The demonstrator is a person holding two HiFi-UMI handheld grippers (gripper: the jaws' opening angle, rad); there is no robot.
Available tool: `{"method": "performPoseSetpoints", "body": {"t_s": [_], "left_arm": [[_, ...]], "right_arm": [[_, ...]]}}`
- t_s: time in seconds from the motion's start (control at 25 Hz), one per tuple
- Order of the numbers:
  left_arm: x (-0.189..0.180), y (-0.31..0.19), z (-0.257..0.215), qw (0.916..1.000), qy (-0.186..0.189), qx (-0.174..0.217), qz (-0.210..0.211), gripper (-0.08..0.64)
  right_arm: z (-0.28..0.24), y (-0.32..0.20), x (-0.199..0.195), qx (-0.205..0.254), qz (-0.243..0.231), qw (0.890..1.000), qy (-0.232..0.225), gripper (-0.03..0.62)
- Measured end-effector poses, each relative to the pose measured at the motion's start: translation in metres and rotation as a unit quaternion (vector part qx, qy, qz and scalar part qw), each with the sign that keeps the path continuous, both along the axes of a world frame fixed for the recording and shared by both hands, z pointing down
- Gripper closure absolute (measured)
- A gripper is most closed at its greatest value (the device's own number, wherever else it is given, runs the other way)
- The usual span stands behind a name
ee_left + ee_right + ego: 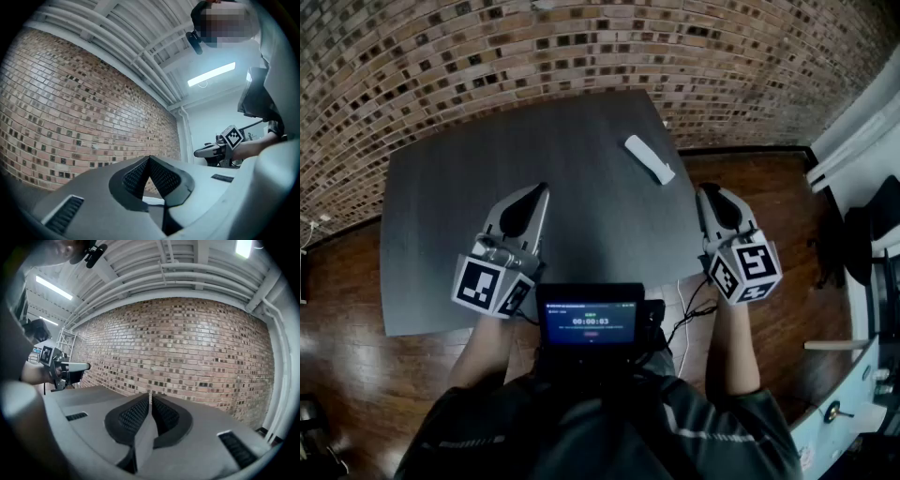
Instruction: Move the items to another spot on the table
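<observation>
One item is all I can find from the head view: a slim white bar [649,159] lying flat and slanted near the far right edge of the dark table [487,187], well apart from both tools. I judge it light, stiff and smooth, so I would take it across its narrow width near the middle, where it should not tip or slide out. The left gripper [540,190] hangs over the near half of the table, pointing away from me, while the right gripper [705,191] sits just off the table's right edge, over the wooden floor [750,187], nearer the bar. From the left gripper view, its tips meet with nothing between them, and it looks up at a brick wall [70,103], not at the bar. From the right gripper view, those jaws are pressed together and empty too, aimed level at the same wall, the bar out of sight.
</observation>
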State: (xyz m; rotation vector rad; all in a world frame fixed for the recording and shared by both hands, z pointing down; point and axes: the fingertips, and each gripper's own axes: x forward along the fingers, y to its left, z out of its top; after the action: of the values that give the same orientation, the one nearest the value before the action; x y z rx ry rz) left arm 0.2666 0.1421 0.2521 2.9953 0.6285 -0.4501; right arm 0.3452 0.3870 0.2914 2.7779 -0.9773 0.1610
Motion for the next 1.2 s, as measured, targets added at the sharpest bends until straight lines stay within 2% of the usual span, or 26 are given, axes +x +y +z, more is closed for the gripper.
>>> {"method": "performPoseSetpoints", "body": {"t_s": [0.2,0.32,0.36,0.4,0.44,0.6,0.64,0.68,0.72,0.96,1.0,1.04,1.08,1.2], "left_arm": [[0.015,-0.017,0.004,1.0,0.0,0.004,0.0,0.557],[0.03,-0.022,0.016,0.9999,-0.013,0.007,-0.002,0.557],[0.036,-0.025,0.019,0.9998,-0.018,0.005,-0.005,0.557],[0.041,-0.027,0.021,0.9997,-0.021,0.003,-0.008,0.557],[0.046,-0.027,0.022,0.9997,-0.024,0.003,-0.011,0.557],[0.069,-0.029,0.026,0.9992,-0.032,0.011,-0.022,0.557],[0.075,-0.031,0.028,0.999,-0.034,0.011,-0.026,0.557],[0.082,-0.031,0.029,0.999,-0.034,0.011,-0.028,0.557],[0.088,-0.031,0.031,0.9989,-0.034,0.012,-0.029,0.557],[0.138,-0.026,0.047,0.997,-0.062,0.015,-0.044,0.557],[0.146,-0.025,0.051,0.9965,-0.068,0.015,-0.046,0.557],[0.155,-0.024,0.055,0.996,-0.074,0.015,-0.048,0.557],[0.163,-0.023,0.06,0.9955,-0.079,0.016,-0.049,0.557],[0.183,-0.019,0.079,0.9938,-0.096,0.02,-0.053,0.557]], "right_arm": [[0.006,-0.026,0.024,-0.022,-0.021,0.999,-0.015,0.566],[0.009,-0.036,0.047,-0.036,-0.032,0.999,-0.024,0.566],[0.013,-0.04,0.055,-0.041,-0.038,0.998,-0.029,0.555],[0.018,-0.044,0.064,-0.047,-0.045,0.997,-0.035,0.493],[0.023,-0.047,0.073,-0.053,-0.051,0.996,-0.041,0.477],[0.046,-0.052,0.111,-0.062,-0.063,0.994,-0.066,0.477],[0.054,-0.054,0.121,-0.064,-0.066,0.993,-0.074,0.455],[0.063,-0.056,0.131,-0.067,-0.07,0.992,-0.084,0.397],[0.073,-0.058,0.141,-0.07,-0.074,0.99,-0.093,0.379],[0.122,-0.063,0.208,-0.088,-0.089,0.982,-0.139,0.377],[0.131,-0.064,0.219,-0.092,-0.091,0.981,-0.148,0.372],[0.14,-0.064,0.229,-0.096,-0.093,0.979,-0.156,0.328],[0.15,-0.065,0.238,-0.101,-0.095,0.977,-0.165,0.316],[0.179,-0.066,0.259,-0.113,-0.101,0.97,-0.189,0.316]]}}
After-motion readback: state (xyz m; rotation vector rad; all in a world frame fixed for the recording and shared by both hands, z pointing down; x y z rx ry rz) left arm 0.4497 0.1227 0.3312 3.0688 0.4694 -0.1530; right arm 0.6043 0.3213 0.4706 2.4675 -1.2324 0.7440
